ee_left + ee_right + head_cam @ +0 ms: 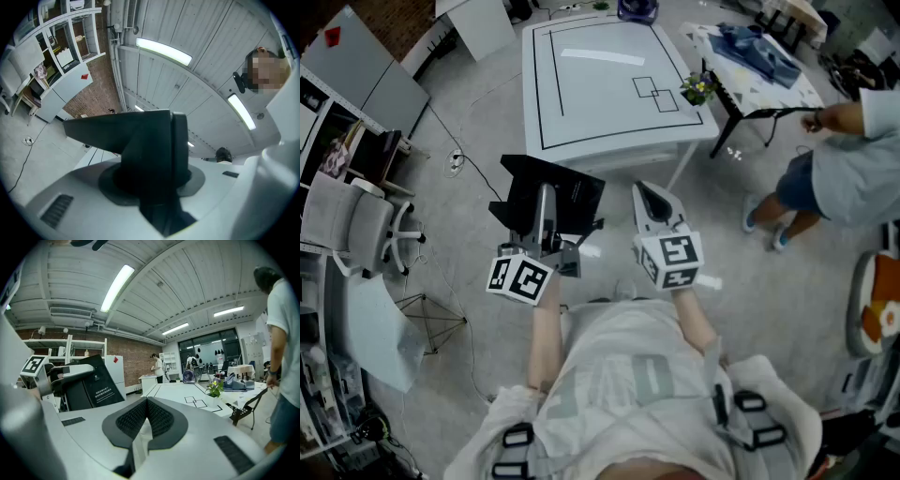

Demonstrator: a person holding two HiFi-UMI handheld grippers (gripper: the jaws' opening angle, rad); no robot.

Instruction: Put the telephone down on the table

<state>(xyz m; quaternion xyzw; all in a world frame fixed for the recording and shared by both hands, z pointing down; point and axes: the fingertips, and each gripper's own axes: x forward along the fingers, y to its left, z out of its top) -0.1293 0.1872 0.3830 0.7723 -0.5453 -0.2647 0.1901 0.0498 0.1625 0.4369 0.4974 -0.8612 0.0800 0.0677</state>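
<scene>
The telephone (pixel 551 199) is a flat black wedge-shaped thing, held up in the air short of the white table (pixel 609 89). My left gripper (pixel 546 208) is shut on it. In the left gripper view the black telephone (pixel 140 136) fills the space between the jaws and hides the pads. The right gripper view shows the telephone (pixel 96 380) at the left, with small print on its face. My right gripper (pixel 652 202) hangs beside it to the right, its ribbed pads pressed together with nothing between them (pixel 146 412).
The table carries black taped lines and a small flower pot (pixel 698 89) at its right corner. A person (pixel 848 155) stands at the right near a second table with blue cloth (pixel 759 47). An office chair (pixel 356 220) and a floor cable (pixel 456 165) are at the left.
</scene>
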